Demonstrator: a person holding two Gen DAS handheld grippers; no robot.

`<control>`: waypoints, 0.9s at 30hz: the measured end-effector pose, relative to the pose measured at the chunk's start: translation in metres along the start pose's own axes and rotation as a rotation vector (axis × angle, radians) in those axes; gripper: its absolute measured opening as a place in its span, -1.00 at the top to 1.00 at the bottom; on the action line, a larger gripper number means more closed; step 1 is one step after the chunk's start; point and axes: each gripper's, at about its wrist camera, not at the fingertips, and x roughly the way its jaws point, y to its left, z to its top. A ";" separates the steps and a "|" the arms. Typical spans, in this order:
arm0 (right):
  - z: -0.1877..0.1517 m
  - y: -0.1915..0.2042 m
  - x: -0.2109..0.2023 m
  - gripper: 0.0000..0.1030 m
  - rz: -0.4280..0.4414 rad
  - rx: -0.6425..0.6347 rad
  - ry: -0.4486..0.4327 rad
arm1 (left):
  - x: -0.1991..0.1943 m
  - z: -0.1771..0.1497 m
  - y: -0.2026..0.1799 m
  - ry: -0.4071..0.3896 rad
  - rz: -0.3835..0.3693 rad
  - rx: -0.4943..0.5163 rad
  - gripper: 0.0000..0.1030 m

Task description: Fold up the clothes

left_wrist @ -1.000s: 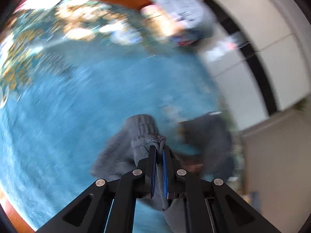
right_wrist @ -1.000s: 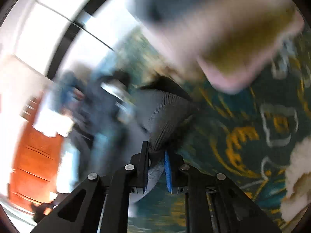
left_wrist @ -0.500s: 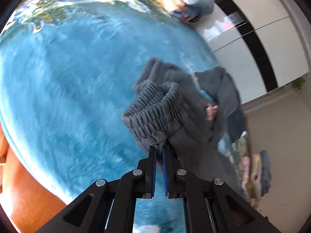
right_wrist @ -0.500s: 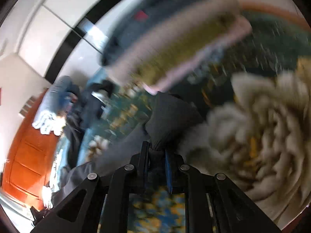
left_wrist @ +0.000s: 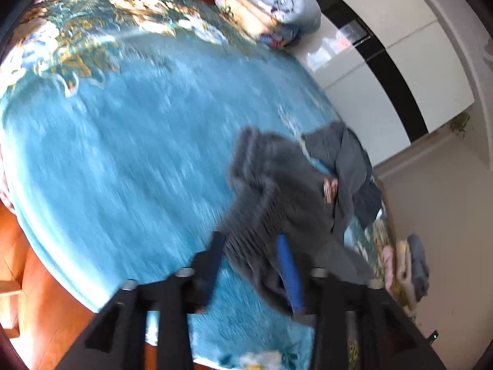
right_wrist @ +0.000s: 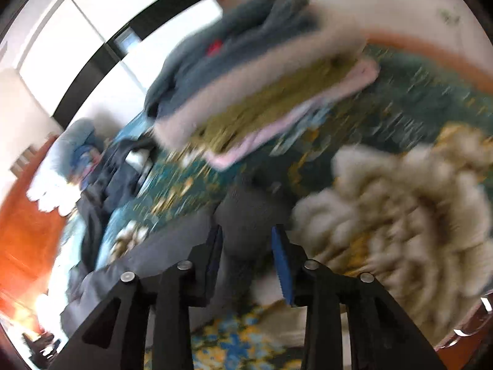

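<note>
Early in the fold, by the look: grey sweatpants (left_wrist: 277, 203) lying bunched on the blue rug (left_wrist: 123, 154), waistband between the wide-spread fingers of the left hand-held gripper (left_wrist: 252, 262). Right hand-held gripper (right_wrist: 246, 246) likewise wide around grey cloth. Only there: folded stack (right_wrist: 262, 92) close by, much blurred.

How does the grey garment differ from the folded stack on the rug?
The grey garment is crumpled; the folded stack lies in flat layers. The grey garment is one colour; the folded stack shows grey-blue, cream, olive and pink. The grey garment drapes over the open left tool; the folded stack sits untouched. Both rest on the rug.
</note>
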 end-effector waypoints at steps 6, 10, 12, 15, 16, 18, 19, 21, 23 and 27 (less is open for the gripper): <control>0.012 0.043 -0.003 0.23 0.028 -0.051 -0.038 | 0.076 0.065 0.006 0.081 0.023 -0.045 -0.18; 0.000 0.079 0.021 0.23 0.112 -0.093 0.042 | 0.121 0.086 0.004 0.141 0.005 -0.087 -0.14; -0.004 0.086 0.028 0.22 0.114 -0.107 0.059 | 0.135 0.093 -0.004 0.159 -0.032 -0.076 -0.14; -0.010 0.097 0.038 0.22 0.118 -0.128 0.085 | 0.148 0.102 -0.011 0.171 -0.029 -0.071 0.03; -0.012 0.100 0.041 0.22 0.119 -0.135 0.094 | 0.151 0.105 -0.012 0.173 -0.019 -0.074 0.46; -0.016 0.107 0.048 0.22 0.122 -0.149 0.112 | 0.154 0.107 -0.020 0.169 0.044 -0.052 0.61; -0.017 0.109 0.050 0.22 0.122 -0.151 0.117 | 0.153 0.109 -0.025 0.163 0.061 -0.035 0.72; -0.018 0.110 0.053 0.22 0.121 -0.150 0.123 | 0.144 0.112 -0.035 0.122 0.049 -0.016 0.79; -0.018 0.110 0.056 0.22 0.121 -0.151 0.128 | 0.122 0.122 -0.044 0.035 -0.031 -0.027 0.83; -0.019 0.112 0.062 0.22 0.121 -0.152 0.140 | 0.104 0.138 -0.054 -0.080 -0.023 0.017 0.82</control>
